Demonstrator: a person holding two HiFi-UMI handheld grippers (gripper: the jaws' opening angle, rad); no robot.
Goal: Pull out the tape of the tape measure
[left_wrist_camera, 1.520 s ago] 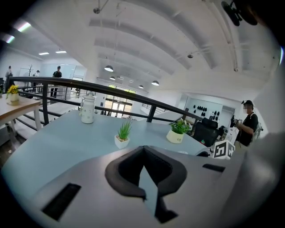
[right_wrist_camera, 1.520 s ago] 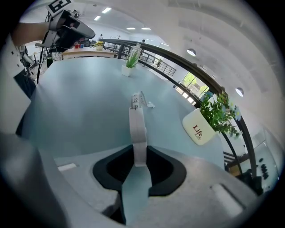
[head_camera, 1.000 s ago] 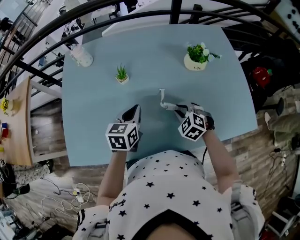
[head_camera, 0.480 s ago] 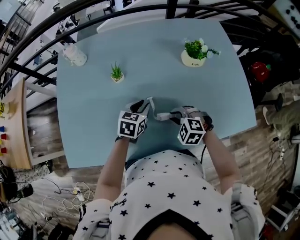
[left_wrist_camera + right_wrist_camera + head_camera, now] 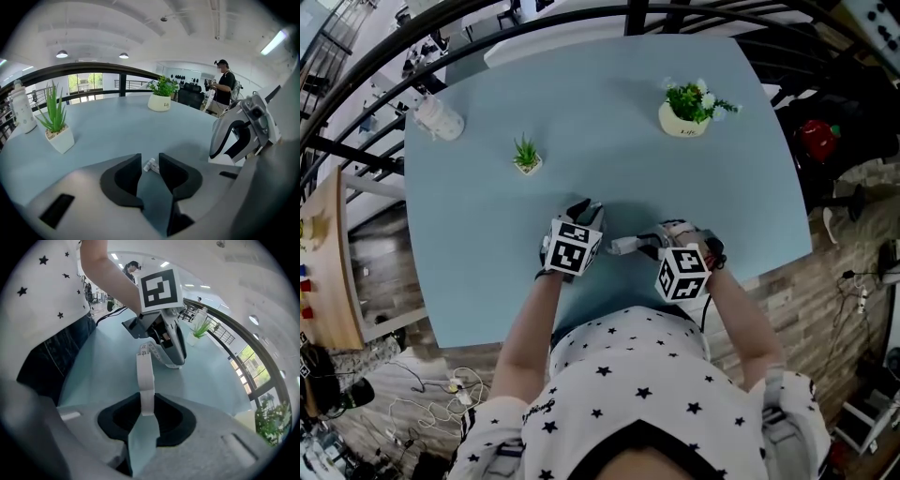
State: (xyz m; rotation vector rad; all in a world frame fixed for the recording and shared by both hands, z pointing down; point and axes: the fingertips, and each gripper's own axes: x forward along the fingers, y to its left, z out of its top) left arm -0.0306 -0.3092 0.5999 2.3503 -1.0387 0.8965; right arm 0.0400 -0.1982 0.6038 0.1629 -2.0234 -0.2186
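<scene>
As right hand-held gripper (image 5: 146,414) clamps tape (image 5: 145,376) marked 23, left hand-held gripper (image 5: 150,162) just opened, tape between

Bright even indoor light, ceiling lamps (image 5: 62,54); soft shadows; strong fisheye distortion, dark vignetted corners.

Your table (image 5: 487,187) is a smooth, matt pale-blue top with only a faint, even sheen. The tape (image 5: 146,380) is thin, limp and white, smooth-faced with printed numbers; plastic or coated cloth, you can't tell which. Your right gripper (image 5: 147,414) has a matt grey plastic shell, slightly grainy, and dull black pads (image 5: 176,420) that look rubbery. Its marker cube (image 5: 682,274) shows flat, matt black-and-white faces. The large pot (image 5: 679,125) and small pot (image 5: 526,167) look smooth and white, like ceramic. The railing (image 5: 534,23) is dark metal with a slight gloss. The floor (image 5: 825,272) shows wood-grain planks. Your shirt (image 5: 628,375) is soft white cloth printed with black stars.
</scene>
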